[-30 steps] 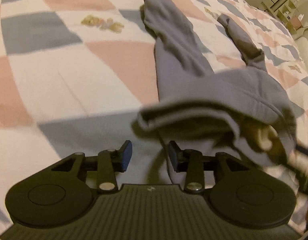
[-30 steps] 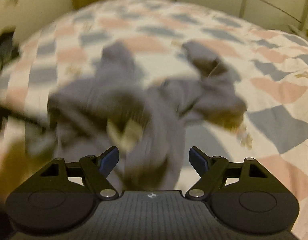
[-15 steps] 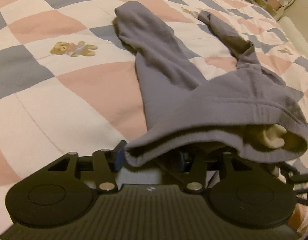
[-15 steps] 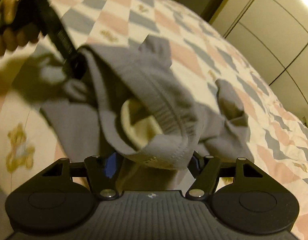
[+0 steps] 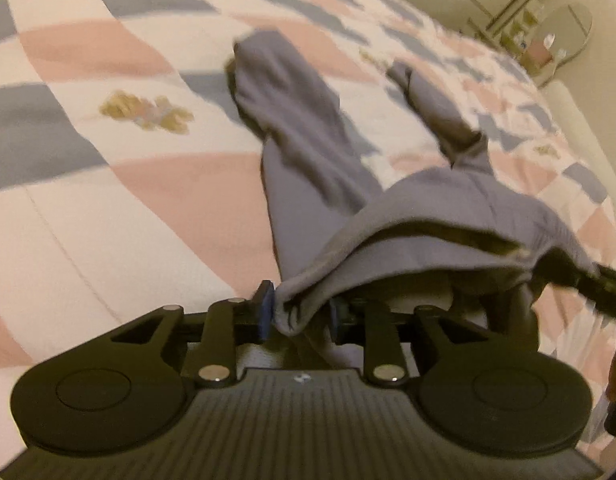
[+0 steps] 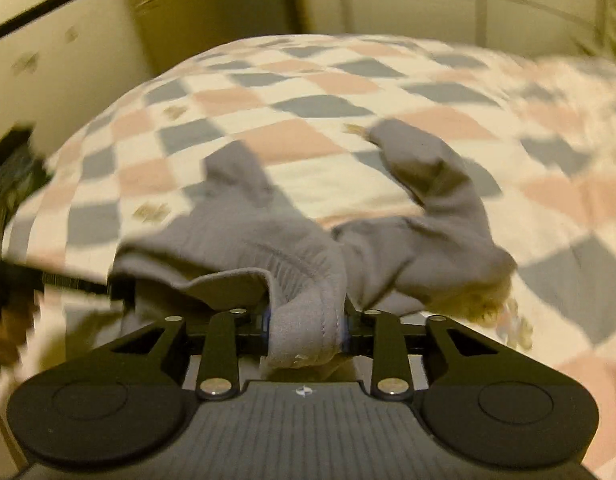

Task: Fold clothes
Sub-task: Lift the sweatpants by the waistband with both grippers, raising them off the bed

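The left gripper [image 5: 298,316] pinches one end of the waistband of the grey trousers [image 5: 308,160], its blue-padded fingers [image 5: 264,312] pressed onto a bunched fold of the hem, and the right gripper [image 6: 306,328] clamps the other end of the same waistband, with a thick roll of ribbed fabric caught between its jaws. From the left gripper the band runs up and to the right, lifted off the checked quilt [image 5: 108,200], towards the black tip of the right gripper at the right edge of that view. Ahead of both tools the two trouser legs lie spread on the quilt and point away, one straight ahead of the left gripper, the other further right and bent. In the right wrist view the pale inner lining shows just right of the jaws, and a teddy-bear print [image 5: 146,112] sits on the quilt ahead and left of the left gripper
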### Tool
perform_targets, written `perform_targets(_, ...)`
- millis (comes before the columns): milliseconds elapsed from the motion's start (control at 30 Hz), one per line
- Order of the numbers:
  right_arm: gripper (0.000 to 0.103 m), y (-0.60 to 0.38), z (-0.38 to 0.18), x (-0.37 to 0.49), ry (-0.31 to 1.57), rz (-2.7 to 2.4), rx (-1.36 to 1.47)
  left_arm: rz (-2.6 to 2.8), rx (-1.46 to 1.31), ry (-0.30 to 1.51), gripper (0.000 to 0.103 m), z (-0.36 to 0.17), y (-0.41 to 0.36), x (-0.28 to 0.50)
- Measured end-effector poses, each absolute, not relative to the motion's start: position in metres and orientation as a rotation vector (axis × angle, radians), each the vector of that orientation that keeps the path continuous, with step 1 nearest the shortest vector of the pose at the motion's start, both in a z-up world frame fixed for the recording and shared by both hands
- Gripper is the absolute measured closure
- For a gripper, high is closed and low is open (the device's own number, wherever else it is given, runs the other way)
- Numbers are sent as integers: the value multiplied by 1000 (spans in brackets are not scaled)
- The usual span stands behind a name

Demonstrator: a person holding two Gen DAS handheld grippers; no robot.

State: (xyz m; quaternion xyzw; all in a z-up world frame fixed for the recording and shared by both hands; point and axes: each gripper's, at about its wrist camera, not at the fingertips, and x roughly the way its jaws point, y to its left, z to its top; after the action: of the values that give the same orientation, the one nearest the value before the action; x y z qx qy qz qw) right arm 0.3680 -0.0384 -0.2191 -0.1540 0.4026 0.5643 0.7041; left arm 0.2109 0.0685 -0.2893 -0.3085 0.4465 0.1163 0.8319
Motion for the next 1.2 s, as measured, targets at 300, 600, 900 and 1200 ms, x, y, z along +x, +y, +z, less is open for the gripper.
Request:
perform_targets(300, 81, -49, -228, 348, 919, 1268, -416, 259, -521, 935, 96, -273, 55, 218)
perform_targets(600, 83, -71, -109, 326, 732, 1292, -163, 280, -451, 709, 97, -163, 69, 177)
perform_targets(900, 83, -51, 25, 216, 529, 1378, 40, 267, -405, 391, 98, -9, 147, 126)
perform_targets(1200, 83, -10, 166, 99, 223, 1464, 181, 232, -75, 37, 98, 197, 224, 33)
